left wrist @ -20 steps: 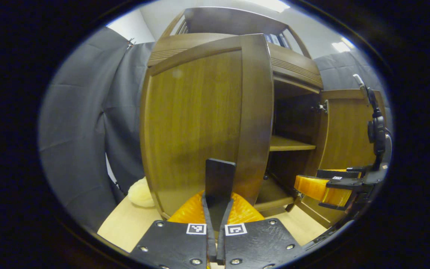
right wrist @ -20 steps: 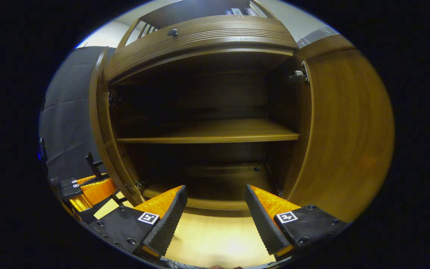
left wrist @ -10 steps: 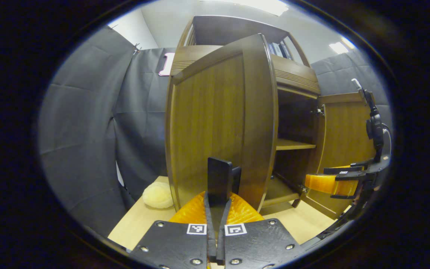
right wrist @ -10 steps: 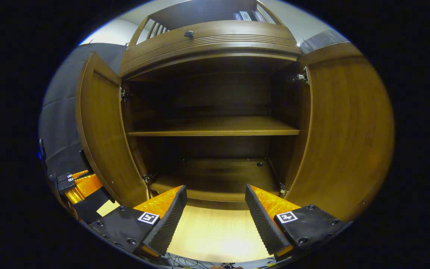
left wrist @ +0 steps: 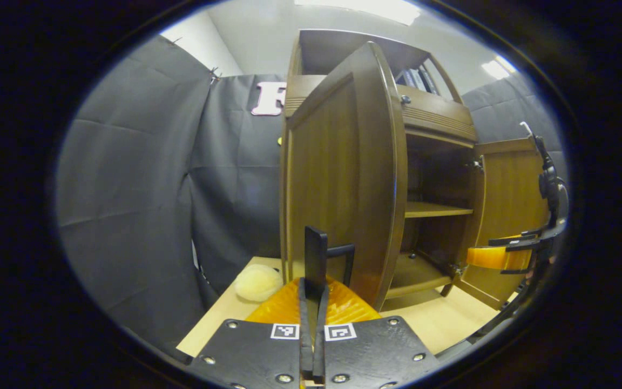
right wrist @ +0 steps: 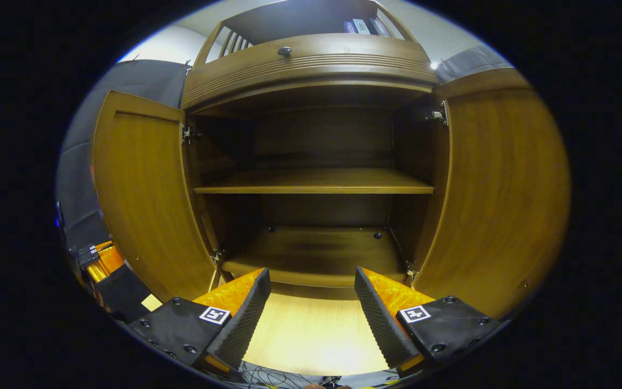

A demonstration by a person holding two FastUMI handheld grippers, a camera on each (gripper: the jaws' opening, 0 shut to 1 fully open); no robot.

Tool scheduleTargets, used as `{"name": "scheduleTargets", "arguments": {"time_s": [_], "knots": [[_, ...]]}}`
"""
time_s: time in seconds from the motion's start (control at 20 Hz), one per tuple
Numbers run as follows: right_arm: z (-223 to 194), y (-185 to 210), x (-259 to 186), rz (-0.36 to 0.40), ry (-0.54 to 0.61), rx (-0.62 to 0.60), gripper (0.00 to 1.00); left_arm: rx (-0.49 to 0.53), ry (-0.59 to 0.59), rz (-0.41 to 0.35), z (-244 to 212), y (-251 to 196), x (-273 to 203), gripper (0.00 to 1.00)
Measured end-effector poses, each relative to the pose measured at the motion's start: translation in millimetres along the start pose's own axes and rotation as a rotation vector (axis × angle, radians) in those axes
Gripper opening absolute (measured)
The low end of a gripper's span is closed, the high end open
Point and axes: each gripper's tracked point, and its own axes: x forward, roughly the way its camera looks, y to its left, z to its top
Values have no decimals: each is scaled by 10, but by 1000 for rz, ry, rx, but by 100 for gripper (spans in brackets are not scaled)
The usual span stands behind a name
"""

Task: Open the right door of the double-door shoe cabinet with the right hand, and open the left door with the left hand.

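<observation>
The shoe cabinet [right wrist: 311, 70] stood on a pale wooden surface [right wrist: 311, 340], toward its rear. Both doors stood swung out at inspection.

Right door [right wrist: 500, 194]: wide open, hinged at the cabinet's right side, its inner face turned toward the right gripper view. The right gripper [right wrist: 311, 302] hung in front of the open interior, its jaws spread wide with nothing between them and clear of the door. It also appeared at the right edge of the left gripper view [left wrist: 497, 256], just in front of that door.

Left door [left wrist: 343, 178]: opened past the halfway mark — its free edge pointed out toward the front of the surface. The left gripper [left wrist: 313, 259] had its fingers drawn together with no gap between them. A dark handle [left wrist: 343, 259] sat just right of the fingertips, on the door's outer face near the free edge; whether the fingers pinched part of it could not be told.

Governing relation: the door's long axis ran vertical, its handle lay directly ahead of the left gripper, and the hinge line lay beyond, to the left. In my judgement any remaining travel would be an arc outward and leftward about that hinge — the left gripper was the nearer by far.

A pale fuzzy object [left wrist: 257, 282] lay on the surface beside the cabinet's left side, under the door's likely sweep.
</observation>
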Motion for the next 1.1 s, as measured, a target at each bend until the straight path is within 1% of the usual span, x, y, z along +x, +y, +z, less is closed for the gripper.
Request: {"name": "scheduleTargets", "arguments": {"time_s": [0.05,0.3,0.35,0.4,0.45,0.5,0.55,0.6,0.7,0.8,0.85,0.9,1.1], "knots": [[11,25,-30,2,-3,-2,93,0,-5,-5,-3,28,-5,1],[46,35,-190,-13,-29,-19,93,-4,-21,-36,37,176,-28,4],[72,17,-219,-26,-39,-24,95,3,-24,-33,45,228,-36,4],[123,-17,-267,-42,-51,-24,98,12,-27,-28,55,294,-30,4],[166,-61,-313,-56,-64,-20,98,17,-28,-35,50,340,-21,4],[194,-111,-345,-72,-74,-15,94,11,-28,-50,43,354,-15,4],[220,-156,-401,-88,-83,-10,94,5,-30,-61,32,335,-48,2],[238,-226,-428,-107,-92,-7,98,-3,-33,-68,33,323,-44,2],[251,-333,-533,-148,-104,-9,98,-12,-40,-75,42,323,-46,3],[253,-475,-679,-196,-114,-21,98,1,-44,-100,41,289,-65,2],[241,-544,-763,-219,-115,-26,98,10,-44,-106,25,304,-74,4],[220,-607,-845,-239,-114,-28,93,15,-44,-108,27,296,-77,3],[211,-874,-1058,-303,-119,-13,94,8,-39,-89,21,340,-104,3]]}}
